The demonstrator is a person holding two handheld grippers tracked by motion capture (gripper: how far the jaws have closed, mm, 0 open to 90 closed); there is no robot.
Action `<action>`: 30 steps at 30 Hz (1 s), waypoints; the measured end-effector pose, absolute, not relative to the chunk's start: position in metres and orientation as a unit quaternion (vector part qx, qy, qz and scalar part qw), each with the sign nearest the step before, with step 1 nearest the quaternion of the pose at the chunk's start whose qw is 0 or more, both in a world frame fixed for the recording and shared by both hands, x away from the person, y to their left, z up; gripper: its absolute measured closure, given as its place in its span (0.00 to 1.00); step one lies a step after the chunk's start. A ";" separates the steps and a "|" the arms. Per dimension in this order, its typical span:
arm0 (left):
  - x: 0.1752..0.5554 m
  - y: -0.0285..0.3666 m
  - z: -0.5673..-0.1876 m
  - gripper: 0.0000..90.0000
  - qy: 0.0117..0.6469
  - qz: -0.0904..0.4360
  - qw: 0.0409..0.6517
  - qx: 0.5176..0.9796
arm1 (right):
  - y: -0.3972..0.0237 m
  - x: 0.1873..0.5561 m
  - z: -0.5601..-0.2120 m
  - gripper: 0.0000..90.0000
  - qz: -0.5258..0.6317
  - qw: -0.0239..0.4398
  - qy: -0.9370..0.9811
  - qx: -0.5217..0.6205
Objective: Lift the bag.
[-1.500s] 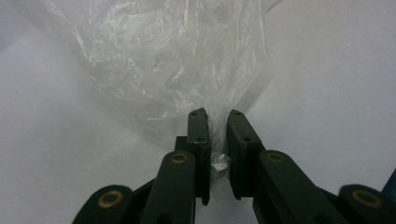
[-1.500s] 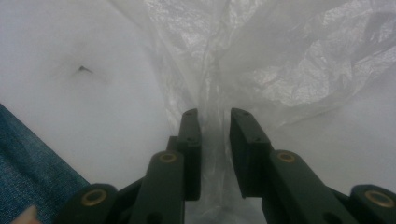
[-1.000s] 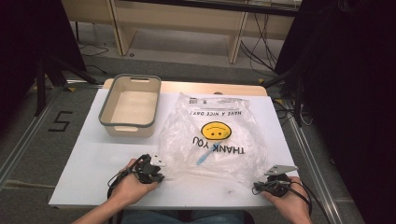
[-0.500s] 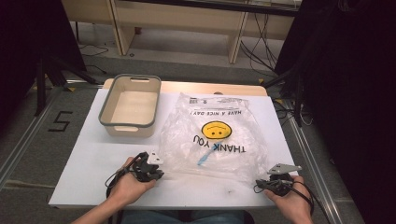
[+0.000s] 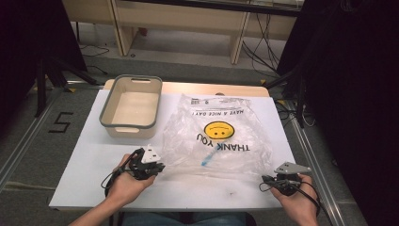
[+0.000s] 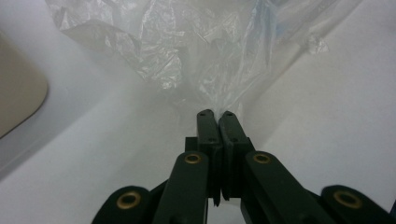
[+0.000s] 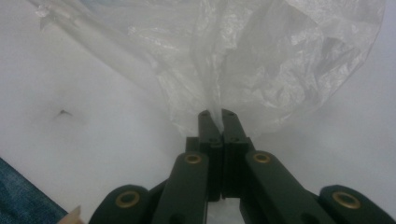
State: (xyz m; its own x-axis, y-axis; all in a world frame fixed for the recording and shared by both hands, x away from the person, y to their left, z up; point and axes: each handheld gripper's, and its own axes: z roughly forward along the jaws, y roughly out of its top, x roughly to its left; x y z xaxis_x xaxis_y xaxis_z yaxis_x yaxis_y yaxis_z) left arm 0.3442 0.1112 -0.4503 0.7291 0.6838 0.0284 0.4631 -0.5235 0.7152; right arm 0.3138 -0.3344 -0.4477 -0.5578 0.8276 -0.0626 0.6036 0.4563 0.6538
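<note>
A clear plastic bag (image 5: 197, 136) printed with a yellow smiley face and "THANK YOU" lies crumpled on the white table (image 5: 89, 174). A small blue and white item (image 5: 209, 157) shows through the film. My left gripper (image 5: 159, 166) sits at the bag's near left edge. In the left gripper view its jaws are closed, with the bag's film (image 6: 187, 56) pinched at the tips of the left gripper (image 6: 215, 113). My right gripper (image 5: 270, 178) is at the bag's near right corner. There the bag (image 7: 261, 56) runs into the closed tips of the right gripper (image 7: 215, 113).
A beige bin (image 5: 127, 126) with a grey rim stands empty at the back left of the table, just left of the bag. A small dark speck (image 5: 231, 192) marks the table near the front edge. Wooden furniture and cables lie beyond the far edge.
</note>
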 end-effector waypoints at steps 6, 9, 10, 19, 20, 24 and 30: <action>0.344 0.113 -0.445 0.99 0.334 0.168 0.372 0.850 | -0.335 0.313 -0.443 1.00 0.306 0.208 0.823 0.431; 0.345 0.115 -0.442 0.99 0.331 0.180 0.379 0.846 | -0.336 0.313 -0.440 1.00 0.310 0.216 0.819 0.431; 0.345 0.115 -0.441 0.99 0.332 0.182 0.382 0.843 | -0.336 0.313 -0.440 1.00 0.311 0.220 0.818 0.431; 0.344 0.117 -0.432 0.99 0.325 0.202 0.401 0.832 | -0.337 0.312 -0.433 1.00 0.323 0.242 0.808 0.430; 0.344 0.117 -0.432 0.99 0.325 0.202 0.403 0.831 | -0.337 0.312 -0.433 1.00 0.324 0.243 0.807 0.430; 0.344 0.117 -0.430 0.99 0.325 0.206 0.406 0.829 | -0.338 0.312 -0.431 1.00 0.326 0.247 0.805 0.430; 0.343 0.117 -0.428 0.99 0.322 0.214 0.411 0.825 | -0.337 0.312 -0.429 1.00 0.329 0.259 0.801 0.428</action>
State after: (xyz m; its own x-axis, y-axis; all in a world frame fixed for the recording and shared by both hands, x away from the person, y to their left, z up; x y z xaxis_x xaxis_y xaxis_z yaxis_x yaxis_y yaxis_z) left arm 0.3434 0.1174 -0.4280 0.7011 0.7075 0.0886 0.3554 -0.4544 0.8169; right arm 0.3118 -0.3375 -0.4285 -0.4992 0.8560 -0.1342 0.5153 0.4178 0.7482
